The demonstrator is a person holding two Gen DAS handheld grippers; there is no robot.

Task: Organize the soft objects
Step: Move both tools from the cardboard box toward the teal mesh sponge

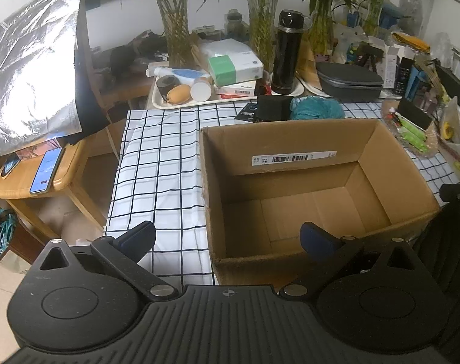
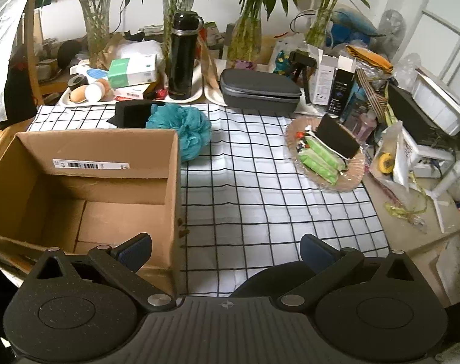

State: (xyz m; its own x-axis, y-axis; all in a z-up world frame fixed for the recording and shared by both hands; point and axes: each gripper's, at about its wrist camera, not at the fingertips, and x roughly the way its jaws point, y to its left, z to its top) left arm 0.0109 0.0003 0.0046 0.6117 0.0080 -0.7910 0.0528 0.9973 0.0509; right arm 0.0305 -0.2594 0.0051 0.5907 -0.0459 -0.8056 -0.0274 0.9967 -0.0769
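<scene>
An open, empty cardboard box (image 1: 293, 139) stands on the checked tablecloth; it also shows at the left of the right wrist view (image 2: 87, 142). A teal mesh bath puff (image 2: 181, 127) lies behind the box's far right corner, also in the left wrist view (image 1: 316, 107). A black foam block (image 2: 130, 113) lies beside it, also in the left wrist view (image 1: 272, 107). Another black sponge (image 2: 336, 138) rests on a glass plate (image 2: 351, 179) with green packets. My left gripper (image 1: 228, 236) is open and empty over the box's near wall. My right gripper (image 2: 227, 248) is open and empty above the cloth.
A black flask (image 2: 181, 57), a grey case (image 2: 260, 91), vases with bamboo (image 2: 245, 30) and a white tray of clutter (image 2: 87, 94) line the back. Boxes and bags crowd the right edge (image 2: 412, 139). A wooden stool with a phone (image 1: 45, 170) stands left of the table.
</scene>
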